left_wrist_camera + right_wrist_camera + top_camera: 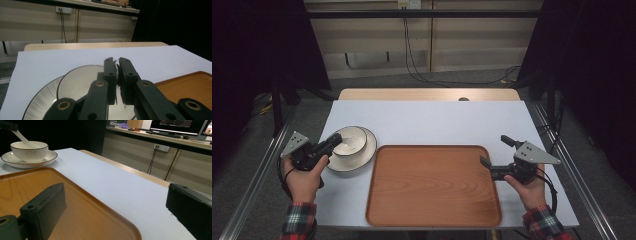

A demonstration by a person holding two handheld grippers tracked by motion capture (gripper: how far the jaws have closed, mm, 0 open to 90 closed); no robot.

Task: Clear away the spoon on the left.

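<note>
White bowl (350, 140) is sitting on its plate (362, 159) left of the wooden tray (432, 185), with the left hand-held gripper (333, 140) reaching over its rim. Left gripper view: jaws are pinching a thin spoon handle (117, 67) above the bowl (80, 82). Right gripper view: the right hand-held gripper (115, 207) is gaping wide over the tray (75, 215), the bowl (30, 151) well apart.

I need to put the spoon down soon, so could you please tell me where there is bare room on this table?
The wooden tray is bare across its whole bed. The white table cover is free behind the tray, from the plate across to the far right corner. It is crowded at the left, where the bowl sits on the plate and the left gripper grips the spoon there.
</note>
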